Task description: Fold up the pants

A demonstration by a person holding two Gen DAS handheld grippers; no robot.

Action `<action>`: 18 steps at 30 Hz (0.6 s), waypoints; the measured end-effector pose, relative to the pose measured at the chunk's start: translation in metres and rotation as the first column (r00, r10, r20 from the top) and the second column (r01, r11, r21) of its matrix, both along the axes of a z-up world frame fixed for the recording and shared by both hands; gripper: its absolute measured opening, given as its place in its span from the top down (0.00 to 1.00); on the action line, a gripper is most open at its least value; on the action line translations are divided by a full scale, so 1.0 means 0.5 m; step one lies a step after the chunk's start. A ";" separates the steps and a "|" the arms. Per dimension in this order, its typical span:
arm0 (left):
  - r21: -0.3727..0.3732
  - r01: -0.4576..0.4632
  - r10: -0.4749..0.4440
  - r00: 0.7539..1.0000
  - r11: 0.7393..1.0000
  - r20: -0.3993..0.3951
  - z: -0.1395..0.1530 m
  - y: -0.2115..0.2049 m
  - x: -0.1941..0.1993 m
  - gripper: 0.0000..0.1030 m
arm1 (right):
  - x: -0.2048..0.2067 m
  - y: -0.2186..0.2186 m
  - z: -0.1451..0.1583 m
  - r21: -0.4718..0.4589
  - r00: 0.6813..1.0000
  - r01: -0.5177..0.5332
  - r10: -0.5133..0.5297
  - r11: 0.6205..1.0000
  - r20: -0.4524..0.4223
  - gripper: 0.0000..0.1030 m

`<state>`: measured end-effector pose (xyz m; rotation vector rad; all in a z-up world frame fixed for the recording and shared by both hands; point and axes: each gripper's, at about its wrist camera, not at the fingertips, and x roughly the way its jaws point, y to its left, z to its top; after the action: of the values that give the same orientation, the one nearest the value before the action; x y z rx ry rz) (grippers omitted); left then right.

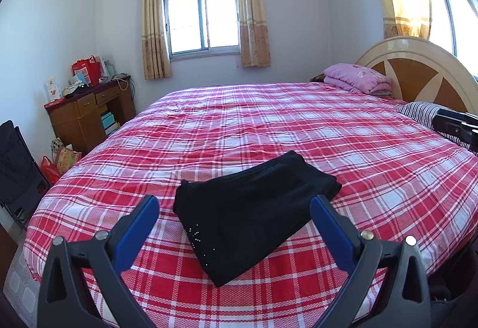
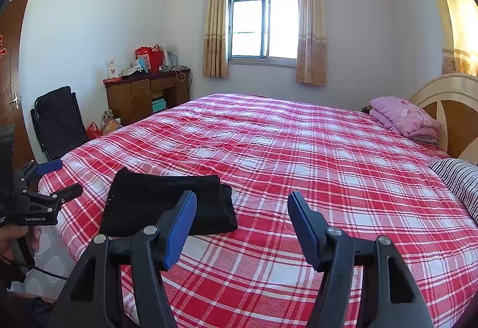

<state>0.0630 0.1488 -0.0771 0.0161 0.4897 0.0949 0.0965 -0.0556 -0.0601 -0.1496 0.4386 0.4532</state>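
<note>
Black folded pants (image 1: 254, 214), lengthwise diagonal

My left wrist view sits close over the near edge of the bed (image 1: 269, 124), looking across it toward the window (image 1: 201, 21), with the black pants (image 1: 251, 208) right ahead. My right wrist view faces the same way, pants (image 2: 167, 205) off to its left. Both share bed (image 2: 298, 148), window (image 2: 264, 26), desk (image 1: 89, 109) and headboard (image 1: 424, 74).
</note>
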 end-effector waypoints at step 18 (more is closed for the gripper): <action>0.008 -0.014 0.014 1.000 1.000 -0.001 0.001 0.003 0.001 0.00 | -0.010 0.000 0.005 -0.007 1.000 0.002 -0.001 1.000 0.021 0.37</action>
<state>0.0637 0.1503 -0.0765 0.0208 0.4905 0.1105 0.0914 -0.0556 -0.0574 -0.1608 0.4199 0.4483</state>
